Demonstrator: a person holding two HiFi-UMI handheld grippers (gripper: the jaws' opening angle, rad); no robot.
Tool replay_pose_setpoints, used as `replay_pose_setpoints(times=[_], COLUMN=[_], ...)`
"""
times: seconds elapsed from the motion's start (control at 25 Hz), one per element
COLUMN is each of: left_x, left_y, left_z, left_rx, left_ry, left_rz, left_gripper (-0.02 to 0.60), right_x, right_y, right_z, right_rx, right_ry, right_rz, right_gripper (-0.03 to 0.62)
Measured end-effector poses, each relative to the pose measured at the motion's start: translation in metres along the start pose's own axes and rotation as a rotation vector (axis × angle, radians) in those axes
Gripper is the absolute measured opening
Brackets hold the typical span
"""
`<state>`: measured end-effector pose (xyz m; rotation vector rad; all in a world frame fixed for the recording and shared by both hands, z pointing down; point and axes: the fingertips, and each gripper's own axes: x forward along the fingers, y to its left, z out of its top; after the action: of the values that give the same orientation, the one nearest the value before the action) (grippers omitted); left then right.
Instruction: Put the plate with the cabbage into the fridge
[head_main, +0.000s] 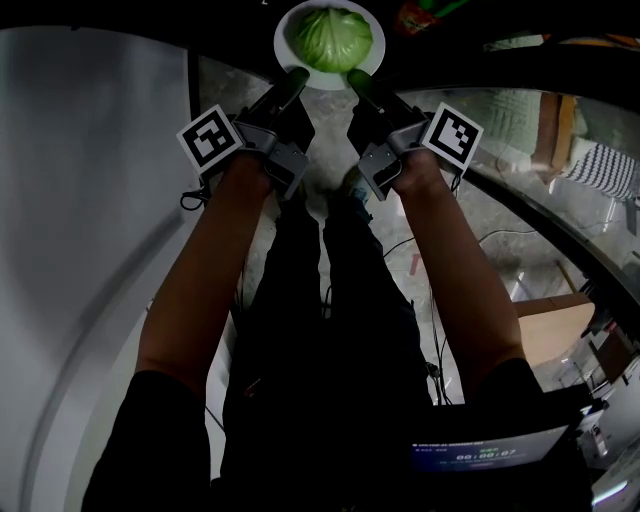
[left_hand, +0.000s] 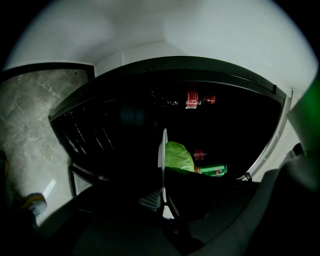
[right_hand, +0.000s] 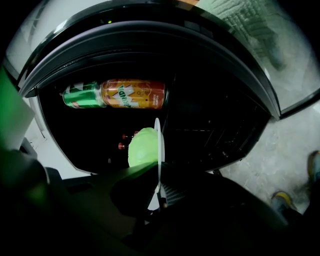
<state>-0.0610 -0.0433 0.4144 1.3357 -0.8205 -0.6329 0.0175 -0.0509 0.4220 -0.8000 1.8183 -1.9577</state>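
Dark fridge (right_hand: 215, 125), hand-held grippers (head_main: 297, 78) (head_main: 358, 80) clamping plate (head_main: 281, 42), cabbage (head_main: 333, 35)

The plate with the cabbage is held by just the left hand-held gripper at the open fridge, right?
No. The head view shows both the left hand-held gripper and the right hand-held gripper clamped on the plate with the cabbage, at the open fridge.

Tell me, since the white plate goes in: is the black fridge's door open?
Open, it seems: nothing covers the black fridge's dark inside, where a green can and an orange can show.
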Motion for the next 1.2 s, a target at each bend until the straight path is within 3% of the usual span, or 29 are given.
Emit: replay_pose_setpoints(times=[0.64, 1.2], left_x=[0.0009, -0.0009], left_y=[0.0001, 0.0037], left_z=[0.0017, 0.0038], left_rx=[-0.049, -0.024], left_ry=[-0.051, -0.086], left_rz=[-0.009, -0.014], left_gripper=[0.017, 0.017], right_x=[-0.0002, 0.0044], right_y=[-0.0007, -0.0053], right_z=[0.0022, 0.0042], right_rx=[-0.016, -0.003], right_ry=[-0.025, -0.062], right_rz=[-0.013, -0.014], right_gripper=[0.02, 0.02])
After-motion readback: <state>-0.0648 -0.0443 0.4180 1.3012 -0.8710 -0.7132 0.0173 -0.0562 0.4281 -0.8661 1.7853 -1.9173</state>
